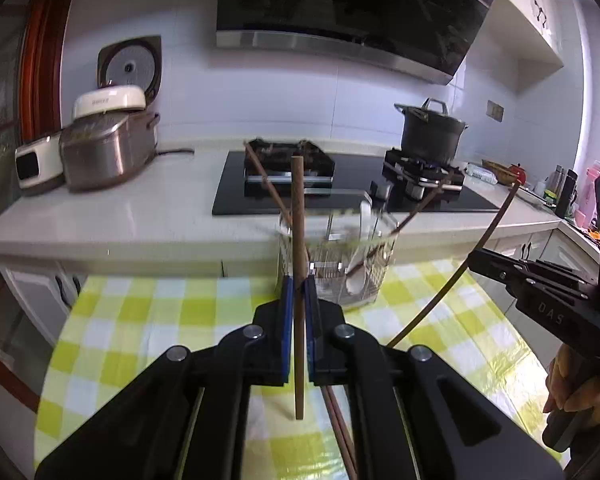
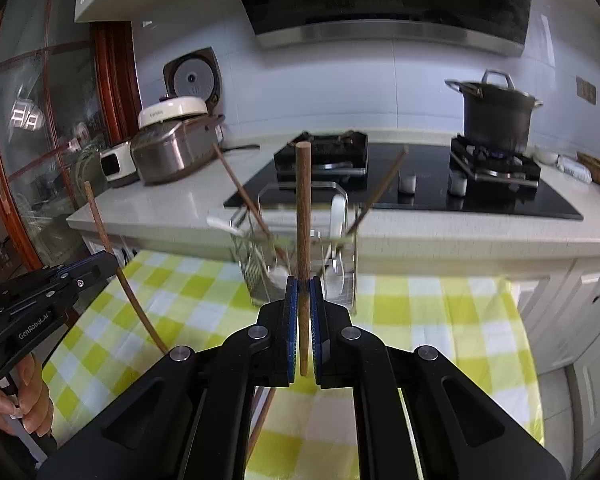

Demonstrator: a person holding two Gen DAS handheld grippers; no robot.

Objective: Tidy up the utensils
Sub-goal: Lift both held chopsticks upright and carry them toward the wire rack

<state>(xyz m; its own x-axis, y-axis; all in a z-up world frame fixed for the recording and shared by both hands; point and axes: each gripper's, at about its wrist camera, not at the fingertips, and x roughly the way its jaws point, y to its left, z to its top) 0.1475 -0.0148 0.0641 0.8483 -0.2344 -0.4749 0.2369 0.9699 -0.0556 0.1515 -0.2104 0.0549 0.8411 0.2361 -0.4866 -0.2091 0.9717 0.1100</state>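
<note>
My left gripper (image 1: 298, 280) is shut on a brown wooden chopstick (image 1: 298, 216) held upright. My right gripper (image 2: 303, 280) is shut on another brown chopstick (image 2: 302, 200), also upright. Each gripper shows at the edge of the other's view, the right one (image 1: 476, 256) and the left one (image 2: 108, 260), each with its chopstick. Just beyond both stands a wire utensil basket (image 1: 340, 264) (image 2: 300, 248) on the checked cloth. It holds two slanted chopsticks (image 1: 260, 172) (image 2: 240, 188) and a white spoon (image 1: 360, 272). More chopsticks (image 1: 342, 432) lie on the cloth under my left gripper.
The table has a yellow-green checked cloth (image 1: 160, 320) (image 2: 420, 320). Behind it runs a white counter (image 1: 140, 208) with a black gas hob (image 2: 420, 184), a dark pot (image 1: 432, 132), rice cookers (image 1: 108, 140) and bottles (image 1: 568, 196) at far right.
</note>
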